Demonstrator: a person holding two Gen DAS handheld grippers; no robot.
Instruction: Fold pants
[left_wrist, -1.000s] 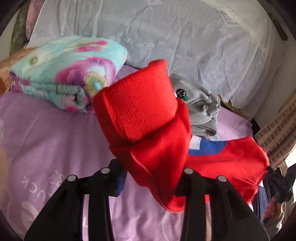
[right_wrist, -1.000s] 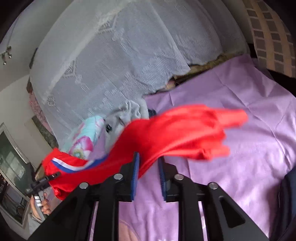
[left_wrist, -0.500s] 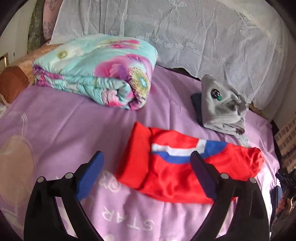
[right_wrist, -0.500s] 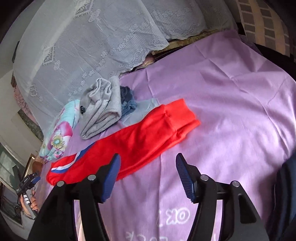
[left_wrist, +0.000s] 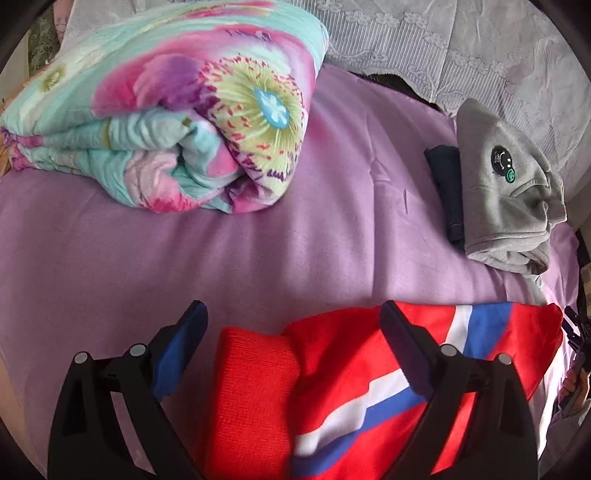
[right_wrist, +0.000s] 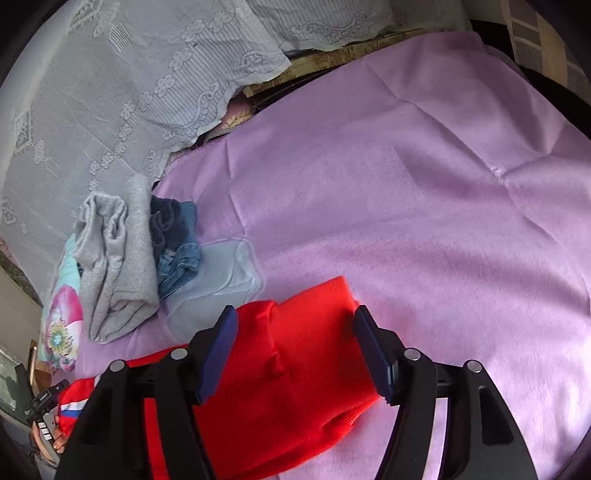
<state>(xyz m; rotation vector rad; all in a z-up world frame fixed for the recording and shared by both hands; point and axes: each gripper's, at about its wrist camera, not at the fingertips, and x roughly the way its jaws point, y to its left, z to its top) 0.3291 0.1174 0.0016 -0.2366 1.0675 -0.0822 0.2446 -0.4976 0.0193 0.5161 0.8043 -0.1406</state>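
Red pants (left_wrist: 354, 387) lay flat on the purple bed sheet (left_wrist: 258, 258), stretched lengthwise between the two grippers. The waistband end, with its ribbed red band and a white-and-blue stripe, sat under the left gripper (left_wrist: 293, 332). The cuff end (right_wrist: 314, 343) sat under the right gripper (right_wrist: 295, 350).

Left gripper: fingers spread wide, gripping nothing, straddling the waistband. Right gripper: fingers likewise spread wide and empty, straddling the leg cuffs. From these views I could not tell whether either set of fingers touched the cloth.

Nearby but apart from the pants: a folded floral quilt (left_wrist: 166, 122), and a grey sweatshirt (left_wrist: 509, 192) resting on dark denim (right_wrist: 175, 243). A hand holding a device (right_wrist: 40, 406) showed at the frame edge.

Handling judgement: light, soft knit, limp; it would likely sag and drape from any grip point rather than hold shape. The surface looked matte, so slipping seemed unlikely, and nothing about it was fragile. The ribbed waistband and cuffs looked thicker and firmer, hence the better places to pinch. Taking all layers at an edge should keep the legs aligned; a single-layer pinch risks the layers sliding apart.
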